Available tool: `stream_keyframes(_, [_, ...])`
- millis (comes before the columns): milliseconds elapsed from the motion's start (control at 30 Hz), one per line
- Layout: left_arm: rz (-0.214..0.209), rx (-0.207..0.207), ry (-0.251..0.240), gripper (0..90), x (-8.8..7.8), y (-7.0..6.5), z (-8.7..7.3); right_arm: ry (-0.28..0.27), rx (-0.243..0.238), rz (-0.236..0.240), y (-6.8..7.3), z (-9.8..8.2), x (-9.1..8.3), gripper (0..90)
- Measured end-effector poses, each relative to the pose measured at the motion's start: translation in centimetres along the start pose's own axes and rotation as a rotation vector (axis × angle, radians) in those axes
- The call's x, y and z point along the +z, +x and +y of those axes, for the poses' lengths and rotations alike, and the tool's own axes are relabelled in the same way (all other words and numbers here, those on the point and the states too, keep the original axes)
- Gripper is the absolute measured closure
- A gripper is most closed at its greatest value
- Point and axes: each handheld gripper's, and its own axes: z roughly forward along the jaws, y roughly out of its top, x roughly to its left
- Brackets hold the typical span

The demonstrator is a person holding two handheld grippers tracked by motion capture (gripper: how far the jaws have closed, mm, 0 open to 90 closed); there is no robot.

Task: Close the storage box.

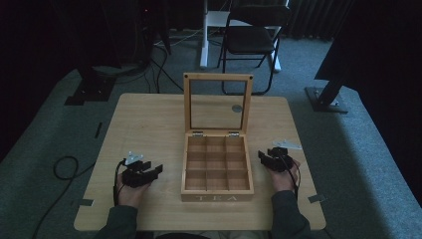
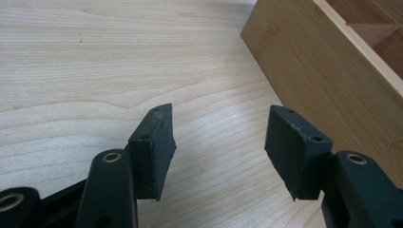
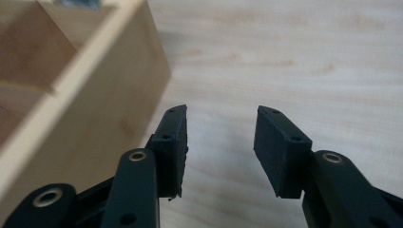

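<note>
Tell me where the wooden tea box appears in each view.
High view: tea box at table centre, lid upright, compartments empty.
Left gripper view: its side wall at upper right.
Right gripper view: its corner at upper left.
Shared landmark: the pale wooden table.

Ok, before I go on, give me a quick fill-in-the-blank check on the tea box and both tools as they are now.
1. The lid of the tea box stands ____.
2. The box's front carries the word ____.
3. The left tool and the right tool both have their jaws ____, with nothing between them.
4. The box's compartments form a grid of ____ cells, all empty.

Missing words: open; TEA; open; nine
</note>
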Motion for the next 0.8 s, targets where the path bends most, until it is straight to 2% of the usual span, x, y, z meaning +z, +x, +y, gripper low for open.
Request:
stream_keyframes(100, [0.017,0.022,0.008,43.1,0.1,-0.1,0.0,-0.014,-0.064,0.020,0.9,1.1,-0.1,56.7])
stream_keyframes(233, [0.028,0.030,0.006,43.1,0.2,-0.2,-0.1,-0.028,-0.114,0.028,1.6,2.1,-0.1,54.8])
stream_keyframes(367, [0.030,0.031,0.010,43.1,0.3,-0.2,-0.1,-0.029,-0.127,0.023,1.7,3.5,0.0,55.1])
stream_keyframes(567, [0.029,0.036,0.013,43.1,0.4,-0.3,-0.1,-0.043,-0.123,0.039,1.5,5.3,0.4,56.5])
stream_keyframes(600, [0.029,0.037,0.016,43.1,0.4,-0.4,-0.1,-0.057,-0.118,0.064,1.5,6.1,0.6,56.4])
stream_keyframes(700, [0.031,0.038,0.016,43.1,0.4,-0.3,-0.1,-0.070,-0.099,0.114,1.4,7.1,0.9,56.3])
stream_keyframes(800, [0.032,0.038,0.015,43.1,0.4,-0.3,-0.1,-0.079,-0.109,0.118,1.6,8.2,1.3,55.6])
